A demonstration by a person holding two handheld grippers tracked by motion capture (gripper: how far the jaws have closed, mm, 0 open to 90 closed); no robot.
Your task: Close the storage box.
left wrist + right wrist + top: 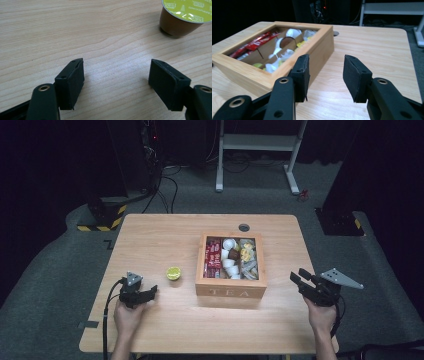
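Hand-held gripper, left [151, 292]: jaws apart, empty, low over worktop [150, 235] toward its left edge. Brown coffee capsule with lime-green foil lid [173, 273] stands just beyond, ungrasped. Right hand-held gripper [297, 278] open, beside glass-lidded wooden tea box [230, 291]. Pickup still pending.

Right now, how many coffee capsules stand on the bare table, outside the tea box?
1: the green-lidded capsule, left of the tea box, ahead of the left gripper. More may be hidden inside the box.

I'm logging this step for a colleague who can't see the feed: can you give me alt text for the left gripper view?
The left gripper hangs over the bare wooden table with its two black jaws apart and nothing between them. A brown coffee capsule with a yellow-green lid stands on the table beyond the jaws, at the upper right, apart from them.
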